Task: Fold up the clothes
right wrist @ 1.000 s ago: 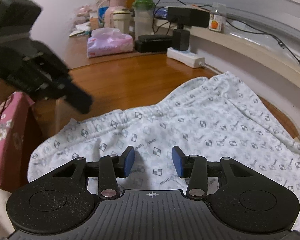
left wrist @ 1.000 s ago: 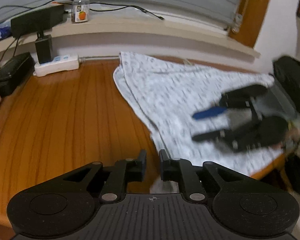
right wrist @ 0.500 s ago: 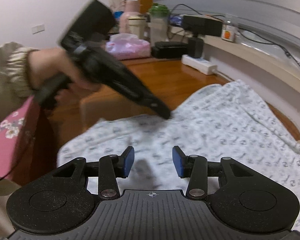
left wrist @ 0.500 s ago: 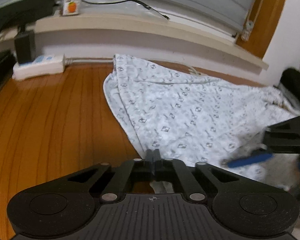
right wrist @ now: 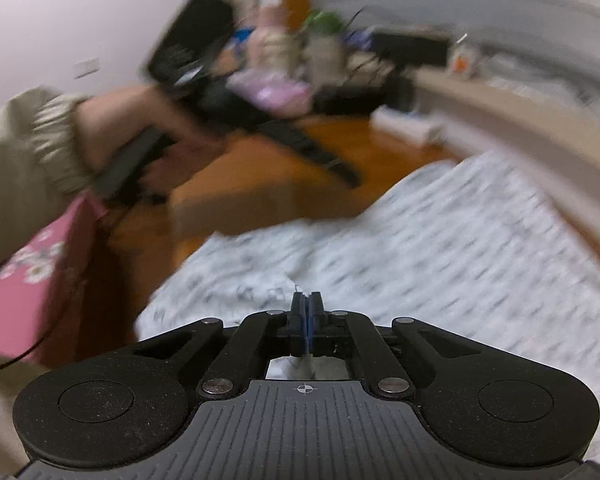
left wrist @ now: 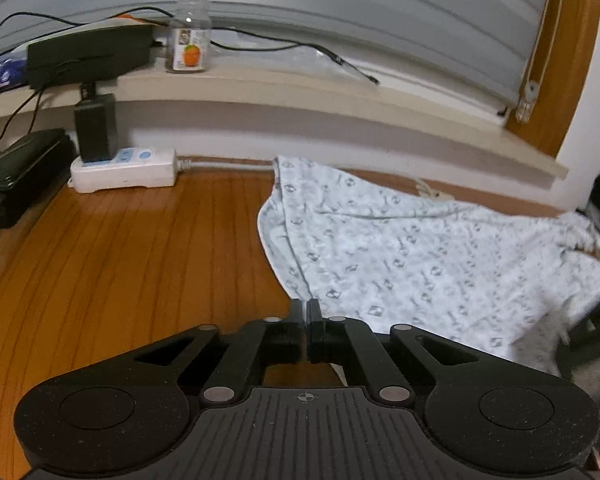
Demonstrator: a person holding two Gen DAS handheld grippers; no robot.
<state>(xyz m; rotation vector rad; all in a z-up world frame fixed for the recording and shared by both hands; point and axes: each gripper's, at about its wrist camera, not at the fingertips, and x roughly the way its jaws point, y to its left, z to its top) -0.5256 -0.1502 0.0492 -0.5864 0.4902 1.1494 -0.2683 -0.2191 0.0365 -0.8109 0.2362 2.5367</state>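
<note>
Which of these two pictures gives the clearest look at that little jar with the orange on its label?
The left wrist view. There the jar stands sharp on the window ledge, beside a black box, its orange label easy to make out. In the right wrist view it is only a small blurred shape far back on the ledge.

- My right wrist view is smeared; the clutter (right wrist: 292,60) behind the bench can't be made out.
- The garment (left wrist: 440,264) runs under my left gripper (left wrist: 306,312); its near edge is hidden.
- The right gripper (left wrist: 596,324) is cut off at the frame's edge.
</note>
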